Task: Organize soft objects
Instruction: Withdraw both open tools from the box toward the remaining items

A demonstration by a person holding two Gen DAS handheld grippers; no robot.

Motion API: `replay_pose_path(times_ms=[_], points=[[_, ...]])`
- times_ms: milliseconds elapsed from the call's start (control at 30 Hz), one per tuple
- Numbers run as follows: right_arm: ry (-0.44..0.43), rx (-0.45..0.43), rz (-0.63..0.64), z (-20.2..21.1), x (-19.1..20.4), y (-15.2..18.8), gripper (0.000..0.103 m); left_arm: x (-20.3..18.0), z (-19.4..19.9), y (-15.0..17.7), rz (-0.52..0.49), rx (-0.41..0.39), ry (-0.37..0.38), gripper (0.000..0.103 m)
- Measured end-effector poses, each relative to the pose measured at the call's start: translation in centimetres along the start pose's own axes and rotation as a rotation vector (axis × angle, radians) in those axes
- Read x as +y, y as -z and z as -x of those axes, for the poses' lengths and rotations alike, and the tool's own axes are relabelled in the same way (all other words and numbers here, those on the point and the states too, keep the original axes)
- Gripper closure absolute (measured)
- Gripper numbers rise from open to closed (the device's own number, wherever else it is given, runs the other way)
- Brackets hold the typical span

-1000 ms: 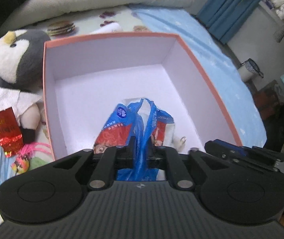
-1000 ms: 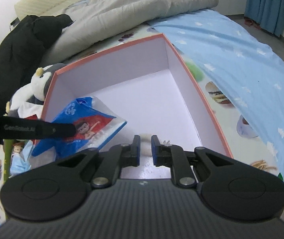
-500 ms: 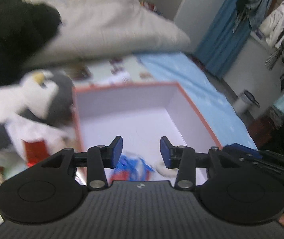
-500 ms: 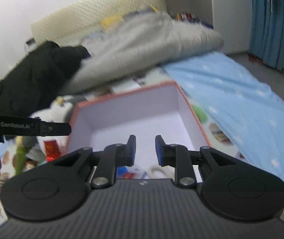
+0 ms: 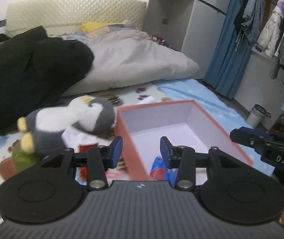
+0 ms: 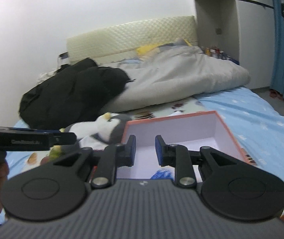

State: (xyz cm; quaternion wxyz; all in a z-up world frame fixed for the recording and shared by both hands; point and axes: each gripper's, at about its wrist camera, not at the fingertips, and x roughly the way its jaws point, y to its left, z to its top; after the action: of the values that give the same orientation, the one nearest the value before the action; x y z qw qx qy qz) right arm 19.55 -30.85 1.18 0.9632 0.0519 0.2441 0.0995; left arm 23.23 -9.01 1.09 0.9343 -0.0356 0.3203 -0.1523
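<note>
Both tongs, left [image 5: 141, 151] and right [image 6: 145, 150], stand open and empty. The blue packet [image 5: 158, 166] lies in the near end of the box [image 5: 224, 134]; the penguin toy [image 5: 76, 117] lies just left of it. It looks next: best gripped by its body.

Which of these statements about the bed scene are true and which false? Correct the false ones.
1. The blue bag lies inside the box. True.
2. The penguin sits in the box. False: it lies outside, beside the box's left wall.
3. The left gripper holds the bag. False: its fingers are apart, with nothing between them.
4. A black coat lies on the bed beside the grey duvet. True.
5. The right gripper holds nothing. True.
</note>
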Motion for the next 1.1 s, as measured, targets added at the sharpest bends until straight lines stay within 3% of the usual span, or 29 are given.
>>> replay_pose_path(times_ms=[267,567,900,1100], points=[[-0.050,0.000,0.019,2.0,3.1,3.5,0.078,2.3,3.9,5.8,0.069,-0.019,-0.039,0.056],[-0.058,0.053,0.000,3.4,5.9,8.4,0.077,3.4,6.4,11.9,0.094,0.023,-0.063,0.056],[-0.088,0.161,0.014,4.3,9.3,13.8,0.077,5.1,8.0,16.4,0.155,0.057,-0.090,0.056],[-0.114,0.193,0.054,3.2,11.3,14.8,0.077,6.7,7.6,18.1,0.182,0.080,-0.116,0.056]])
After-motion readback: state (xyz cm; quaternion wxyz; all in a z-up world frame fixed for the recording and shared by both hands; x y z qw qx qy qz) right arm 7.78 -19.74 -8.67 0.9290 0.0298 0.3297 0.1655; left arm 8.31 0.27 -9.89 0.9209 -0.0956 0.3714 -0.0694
